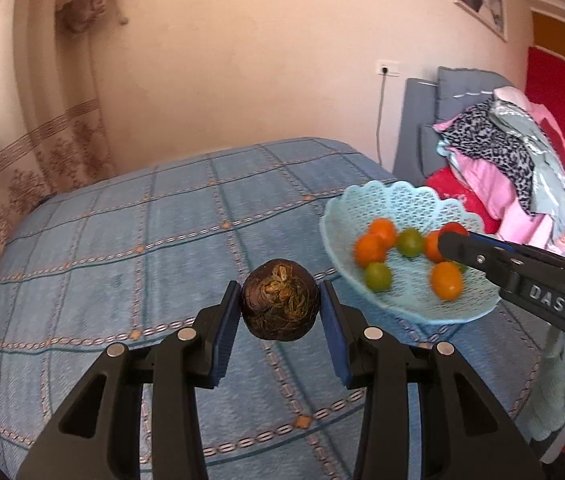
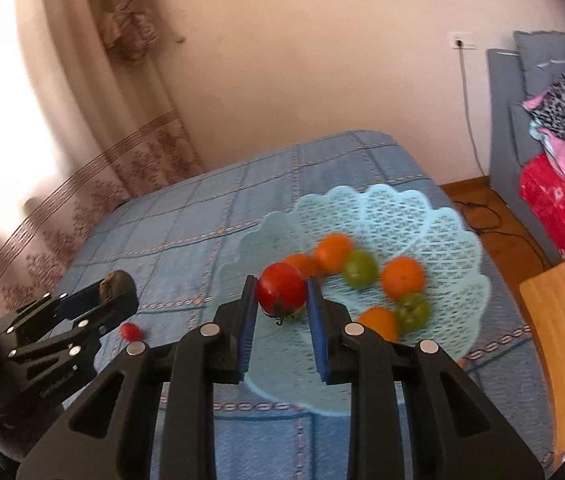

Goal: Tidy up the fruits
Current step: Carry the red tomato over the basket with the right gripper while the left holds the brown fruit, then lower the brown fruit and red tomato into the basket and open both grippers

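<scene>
Both grippers are loaded: our left gripper (image 1: pixel 280 308) clamps a dark brown, wrinkled round fruit (image 1: pixel 280 300) above the blue checked bedspread (image 1: pixel 122 240), and our right gripper (image 2: pixel 281 298) clamps a glossy red tomato (image 2: pixel 281 289) over the pale blue lattice basket (image 2: pixel 422 216). Inside it, at two o'clock from the tomato, we see blurred orange and green fruits (image 2: pixel 402 278). A small red fruit (image 2: pixel 131 331) lies on the bedspread at nine o'clock.

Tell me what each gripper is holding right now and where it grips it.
The left gripper clamps a dark brown round fruit across its sides. The right gripper clamps a red tomato across its sides, above the blue basket.
</scene>
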